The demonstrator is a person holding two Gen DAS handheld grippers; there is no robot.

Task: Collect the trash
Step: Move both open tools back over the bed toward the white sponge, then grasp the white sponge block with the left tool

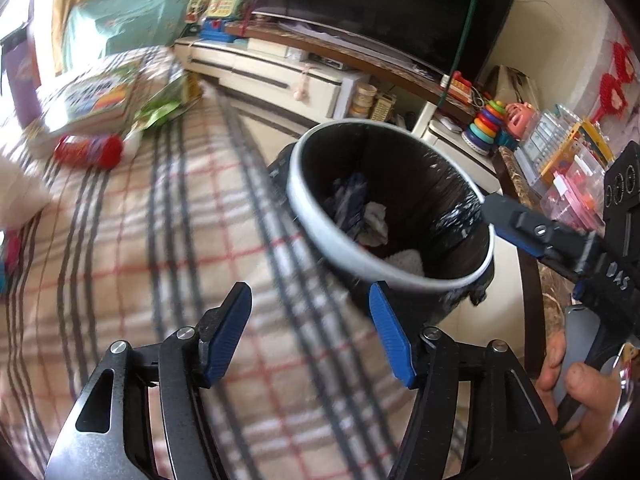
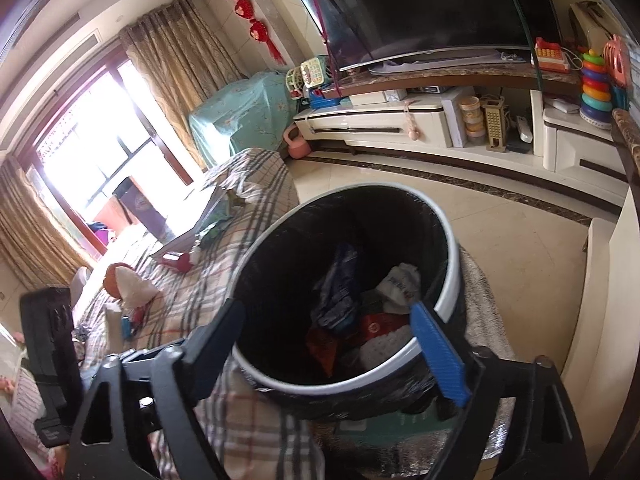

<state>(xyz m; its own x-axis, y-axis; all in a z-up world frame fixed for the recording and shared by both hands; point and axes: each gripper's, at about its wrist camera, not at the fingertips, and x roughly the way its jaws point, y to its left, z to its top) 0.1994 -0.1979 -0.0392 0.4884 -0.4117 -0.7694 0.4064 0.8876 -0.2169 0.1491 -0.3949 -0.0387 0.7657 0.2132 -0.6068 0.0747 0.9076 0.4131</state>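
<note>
A black bin with a pale rim [image 1: 320, 224] and a black liner stands beside the plaid-covered table; it shows in the right wrist view too [image 2: 450, 280]. Crumpled wrappers and paper [image 2: 360, 312] lie inside it. My left gripper [image 1: 310, 332] is open and empty above the plaid cloth, just left of the bin. My right gripper [image 2: 328, 344] is open and empty, its jaws standing over the bin's near rim; it appears in the left wrist view [image 1: 520, 224] at the bin's right edge. A red can [image 1: 90, 150] and a green wrapper [image 1: 160, 110] lie on the cloth.
A stack of colourful books [image 1: 88, 96] sits on the table's far side. A TV unit [image 2: 400, 124] with a large screen, toys and jars lines the wall. Tiled floor [image 2: 500, 232] lies beyond the bin. A white crumpled item [image 2: 132, 284] lies on the cloth.
</note>
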